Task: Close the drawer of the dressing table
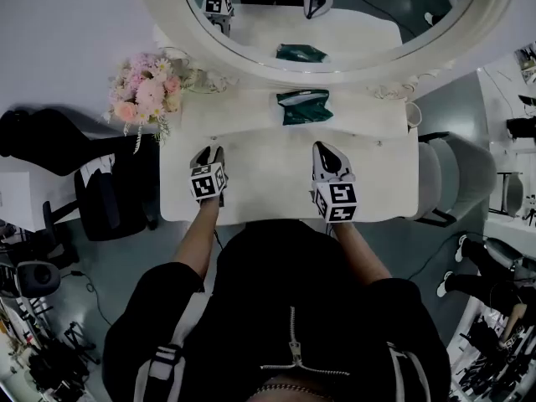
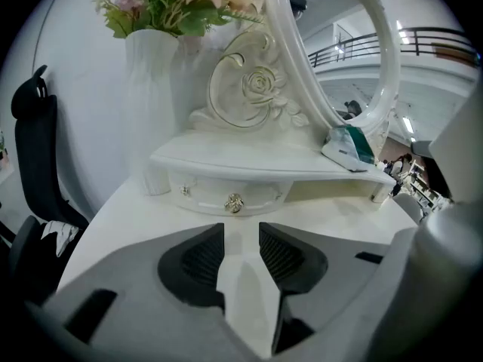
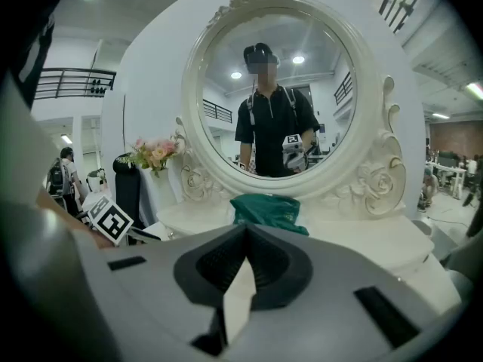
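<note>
The white dressing table has a raised shelf below its oval mirror. Under that shelf sits a small drawer with a gold knob; its front lies back beneath the shelf's edge. My left gripper points at the knob from a short way off, jaws open with only bare tabletop between them. In the head view the left gripper hovers over the left part of the tabletop. My right gripper is shut on nothing, and in the head view it is over the right part.
A green packet lies on the shelf's middle. Pink flowers in a white vase stand at the shelf's left end. A black chair is left of the table and a grey chair is right of it.
</note>
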Tool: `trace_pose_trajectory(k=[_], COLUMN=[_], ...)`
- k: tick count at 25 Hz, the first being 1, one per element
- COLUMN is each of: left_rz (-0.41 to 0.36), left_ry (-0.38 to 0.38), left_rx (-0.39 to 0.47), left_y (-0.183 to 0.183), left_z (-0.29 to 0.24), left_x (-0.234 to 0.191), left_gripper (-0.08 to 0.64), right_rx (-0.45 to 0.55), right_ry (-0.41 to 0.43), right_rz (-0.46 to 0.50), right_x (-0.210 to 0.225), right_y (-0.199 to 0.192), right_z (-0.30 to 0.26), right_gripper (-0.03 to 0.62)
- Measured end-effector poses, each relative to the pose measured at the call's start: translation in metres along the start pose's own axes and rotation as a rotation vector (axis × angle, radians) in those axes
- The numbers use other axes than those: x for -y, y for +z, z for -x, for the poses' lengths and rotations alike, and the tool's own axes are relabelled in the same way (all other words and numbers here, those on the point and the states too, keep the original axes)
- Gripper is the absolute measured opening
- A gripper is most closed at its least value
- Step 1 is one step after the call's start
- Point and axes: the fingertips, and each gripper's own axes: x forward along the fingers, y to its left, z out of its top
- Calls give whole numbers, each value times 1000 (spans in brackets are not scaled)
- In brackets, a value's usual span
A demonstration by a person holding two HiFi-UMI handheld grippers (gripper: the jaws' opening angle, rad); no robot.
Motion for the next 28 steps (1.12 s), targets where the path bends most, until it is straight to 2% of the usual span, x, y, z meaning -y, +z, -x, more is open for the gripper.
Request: trace_pose_trajectory(k=[3, 6, 14, 18, 28], left_rz=[-3, -11, -40, -109, -257], left_ry=[-4, -27, -96, -145, -250], left_rx=[1, 24, 104, 201, 469], left_y=[-11, -17, 0, 35, 151], left_z=[15, 30, 51, 60, 103], left_x=[3, 11, 51, 75, 136], left_gripper=[112, 5, 4, 3, 3], right_rx=[3, 9, 24, 41, 117], right_ry=[16, 31, 57, 58, 32], right_rz=[2, 6, 17, 30, 52], right_x=[-5, -10, -18, -16, -1], right_y=[-2, -4, 0, 8, 41], right_z=[2, 3, 2, 2, 10], right_gripper=[2, 2, 2, 2, 2])
